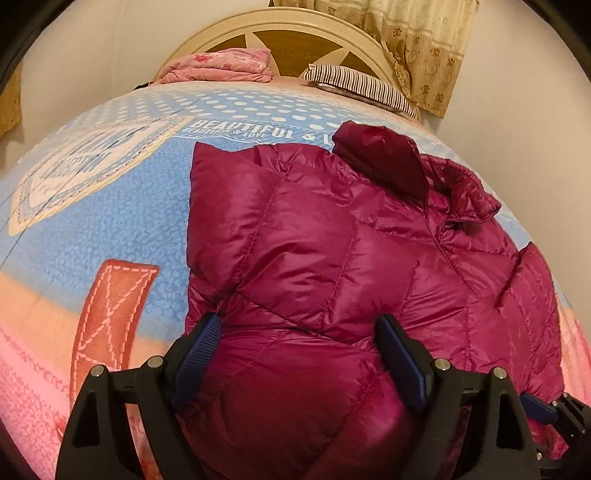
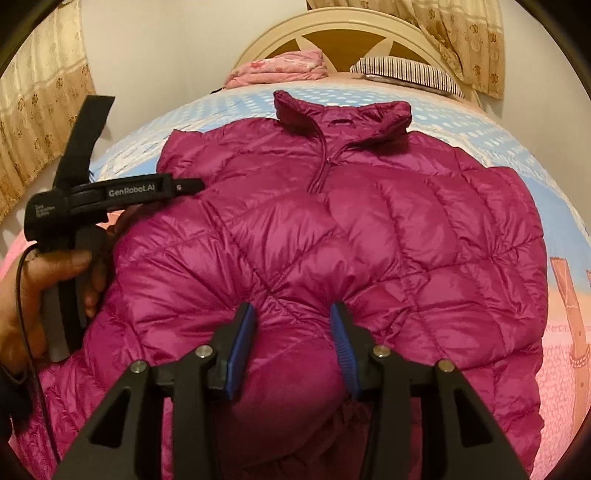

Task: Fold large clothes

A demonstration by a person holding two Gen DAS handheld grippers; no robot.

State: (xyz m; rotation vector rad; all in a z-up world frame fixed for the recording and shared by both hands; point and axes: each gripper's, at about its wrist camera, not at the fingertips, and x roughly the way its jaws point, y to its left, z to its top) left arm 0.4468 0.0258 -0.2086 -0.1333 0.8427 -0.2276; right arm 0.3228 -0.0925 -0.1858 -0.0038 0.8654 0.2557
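Observation:
A magenta quilted down jacket (image 1: pixel 332 240) lies front-up on the bed, its collar (image 2: pixel 343 110) toward the headboard. My left gripper (image 1: pixel 299 332) stands wide open at the jacket's left hem side, puffy fabric bulging between its blue pads (image 1: pixel 199 350). My right gripper (image 2: pixel 293 314) is shut on a bunched fold of the jacket (image 2: pixel 369 221) near the hem, and creases radiate from the pinch. In the right wrist view a hand (image 2: pixel 22 295) holds the left tool's black housing (image 2: pixel 133 190) at the jacket's left edge. One of the right gripper's fingers (image 1: pixel 539 406) shows at the lower right of the left wrist view.
A blue, pink and orange printed bedspread (image 1: pixel 110 203) covers the bed. A folded pink blanket (image 1: pixel 218 66) and a striped pillow (image 1: pixel 362 86) lie by the cream headboard (image 1: pixel 295 22). Beige curtains (image 1: pixel 424 48) hang behind on the right and on the left (image 2: pixel 40 110).

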